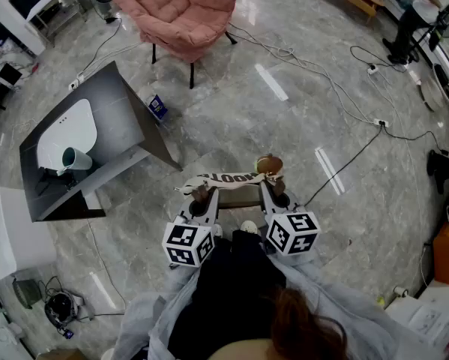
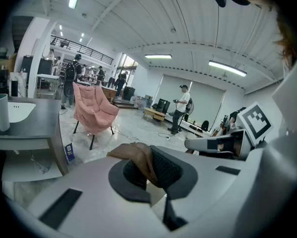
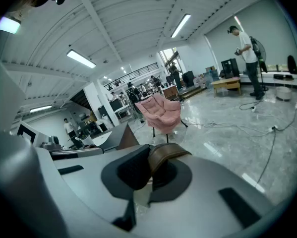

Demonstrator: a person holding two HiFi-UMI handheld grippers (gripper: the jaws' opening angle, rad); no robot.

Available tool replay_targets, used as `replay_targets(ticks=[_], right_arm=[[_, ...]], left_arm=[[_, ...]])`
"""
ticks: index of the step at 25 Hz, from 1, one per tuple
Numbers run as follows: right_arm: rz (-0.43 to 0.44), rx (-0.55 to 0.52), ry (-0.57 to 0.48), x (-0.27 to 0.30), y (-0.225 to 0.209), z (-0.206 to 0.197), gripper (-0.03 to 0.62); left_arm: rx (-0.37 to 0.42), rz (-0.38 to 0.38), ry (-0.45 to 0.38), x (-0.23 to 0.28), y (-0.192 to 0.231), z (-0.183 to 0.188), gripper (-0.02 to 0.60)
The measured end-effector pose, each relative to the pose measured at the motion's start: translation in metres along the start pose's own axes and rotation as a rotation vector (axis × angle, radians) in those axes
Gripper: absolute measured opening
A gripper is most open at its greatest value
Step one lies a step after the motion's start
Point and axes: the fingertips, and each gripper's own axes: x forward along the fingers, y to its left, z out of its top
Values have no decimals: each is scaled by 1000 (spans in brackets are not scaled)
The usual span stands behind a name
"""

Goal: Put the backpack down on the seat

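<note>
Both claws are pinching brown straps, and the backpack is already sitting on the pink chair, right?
Not quite. The pink chair has nothing on its seat; the head view shows it bare and well away from the claws. The rest is right: the left claw and the right claw are each shut on a brown strap.

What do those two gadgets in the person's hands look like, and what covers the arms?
The left hand-held gripper and right hand-held gripper are pale grey plastic with dark textured pads. Each carries a white cube printed with black square markers. Light grey sleeves cover the arms.
</note>
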Motion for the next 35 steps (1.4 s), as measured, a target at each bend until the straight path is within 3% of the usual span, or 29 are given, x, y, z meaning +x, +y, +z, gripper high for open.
replay_targets(ticks=[8,12,19,26,35], right_arm=[[-16,47,-33,-1,52,-14,8],[-23,74,-92,0,73,-9,9],[-56,89,-123,1,96,-13,8],[-69,96,-95,23,85,-1,9],[-51,105,-97,98,52,57,9]], left_arm=[[33,-27,-6,-48,27,5,14],[99,-60,-23,-66,36,10,14],[72,-85,-26,-77,57,12,14],[15,-98,-19,-51,70,19,14],[2,-81,-36,23,107,61,14]])
